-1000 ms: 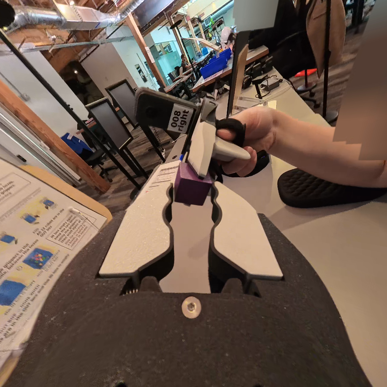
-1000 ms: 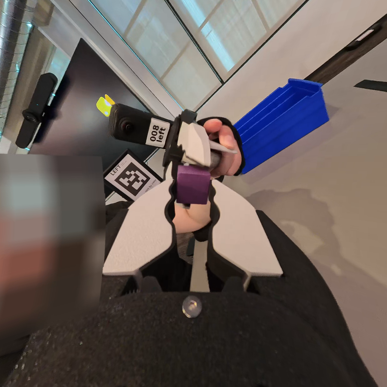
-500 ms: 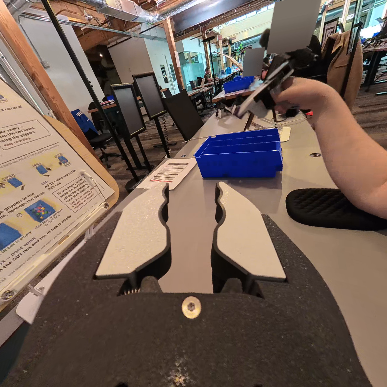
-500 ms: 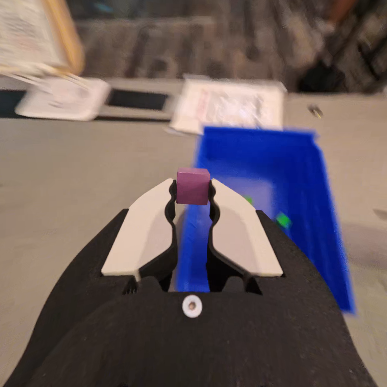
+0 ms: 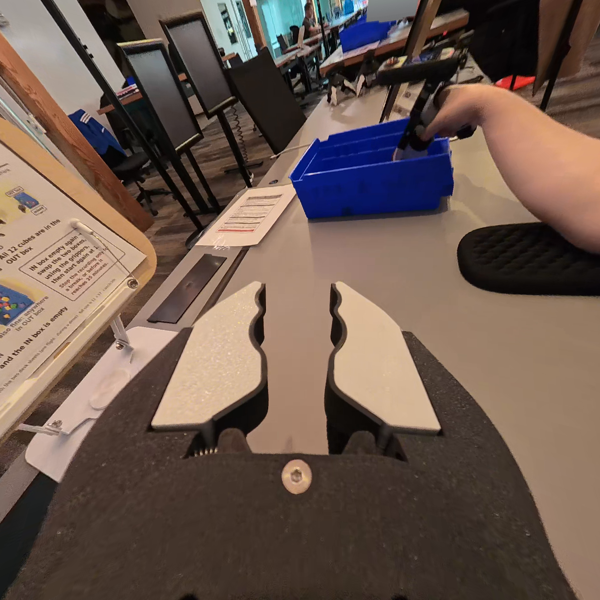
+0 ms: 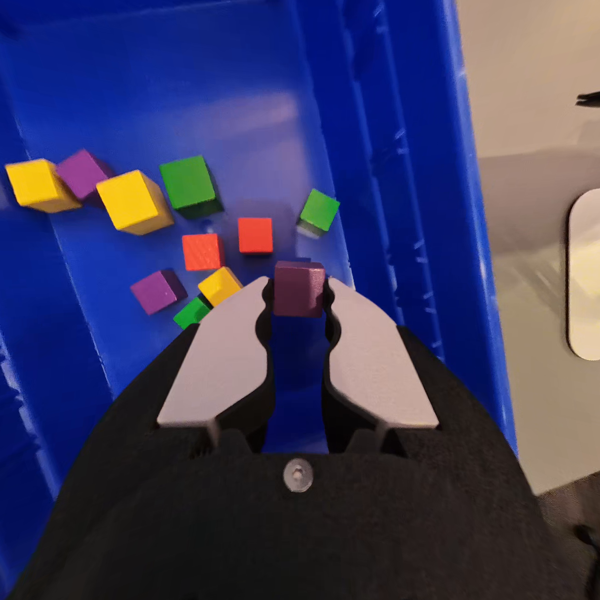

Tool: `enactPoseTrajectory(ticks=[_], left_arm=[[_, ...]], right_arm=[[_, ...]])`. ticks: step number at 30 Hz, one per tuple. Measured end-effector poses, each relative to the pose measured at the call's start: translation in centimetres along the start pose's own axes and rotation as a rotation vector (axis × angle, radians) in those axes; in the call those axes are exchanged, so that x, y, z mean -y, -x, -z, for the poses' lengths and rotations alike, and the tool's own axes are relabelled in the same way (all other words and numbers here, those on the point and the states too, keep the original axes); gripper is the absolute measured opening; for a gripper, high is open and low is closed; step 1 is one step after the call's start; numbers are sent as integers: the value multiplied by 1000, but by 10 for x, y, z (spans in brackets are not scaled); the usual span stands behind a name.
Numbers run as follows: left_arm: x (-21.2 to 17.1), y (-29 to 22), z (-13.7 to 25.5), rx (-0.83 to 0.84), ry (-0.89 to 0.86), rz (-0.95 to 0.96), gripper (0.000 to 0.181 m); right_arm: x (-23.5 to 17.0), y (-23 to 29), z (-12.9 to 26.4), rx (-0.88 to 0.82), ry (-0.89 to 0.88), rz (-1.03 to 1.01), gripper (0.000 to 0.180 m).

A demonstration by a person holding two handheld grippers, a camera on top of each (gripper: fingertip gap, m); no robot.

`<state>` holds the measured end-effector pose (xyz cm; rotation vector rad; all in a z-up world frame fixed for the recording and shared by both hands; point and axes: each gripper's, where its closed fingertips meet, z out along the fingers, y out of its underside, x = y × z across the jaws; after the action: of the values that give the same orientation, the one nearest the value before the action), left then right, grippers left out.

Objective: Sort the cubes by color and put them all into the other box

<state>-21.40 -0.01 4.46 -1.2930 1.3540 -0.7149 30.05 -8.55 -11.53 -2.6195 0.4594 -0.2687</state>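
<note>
Purple cube is pinched at the fingertips of the right gripper, held inside the blue box close to its right wall, above a mixed scatter of cubes. To place it well, judged: carry it left toward the loose purple cube before letting go low, clear of the red cubes. Left gripper idles empty over the worktop, jaws moderately apart.

An open office stretches behind the grey worktop: dark screens on black stands, a wooden post, wood-plank floor, and rows of desks toward bright glass walls.
</note>
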Motion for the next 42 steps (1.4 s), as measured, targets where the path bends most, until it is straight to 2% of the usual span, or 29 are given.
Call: enactPoseTrajectory(ticks=[3, 5, 8, 12, 15, 19, 23, 26, 28, 31, 34, 37, 40, 42], left_arm=[[-5, -1, -3, -2, 26, -11, 37], [-6, 0, -3, -4, 28, 3, 38], [-3, 5, 1, 4, 11, 28, 38], [3, 21, 15, 77, 11, 41, 37], [1, 46, 41, 222, 99, -12, 38], [-9, 92, 114, 533, 282, -65, 36], [-52, 130, 235, 913, 615, -44, 36], [-102, 144, 343, 1194, 832, 111, 35], [-141, 141, 400, 1307, 910, 285, 35], [-190, 123, 455, 1369, 984, 483, 36], [-209, 112, 485, 1414, 978, 582, 36], [-211, 111, 504, 1402, 1054, 595, 36], [-225, 114, 531, 1293, 1258, 571, 46], [-240, 129, 548, 1258, 1298, 589, 42]], right_arm=[[7, 2, 2, 60, -52, -79, 29], [2, 0, 3, 65, -34, -87, 39], [3, -4, 8, 57, -56, -119, 43], [30, 1, 37, 128, -243, -155, 42], [50, 8, 70, 155, -392, -120, 41], [60, 27, 97, 157, -432, -31, 41], [71, 47, 105, 93, -420, 100, 41], [84, 70, 107, 78, -434, 192, 41], [96, 78, 113, 37, -487, 234, 38], [107, 88, 126, 50, -558, 203, 34], [108, 103, 132, 114, -575, 197, 35], [104, 106, 127, 80, -537, 232, 35], [101, 109, 119, 64, -499, 252, 36], [101, 112, 115, 63, -481, 255, 37]])
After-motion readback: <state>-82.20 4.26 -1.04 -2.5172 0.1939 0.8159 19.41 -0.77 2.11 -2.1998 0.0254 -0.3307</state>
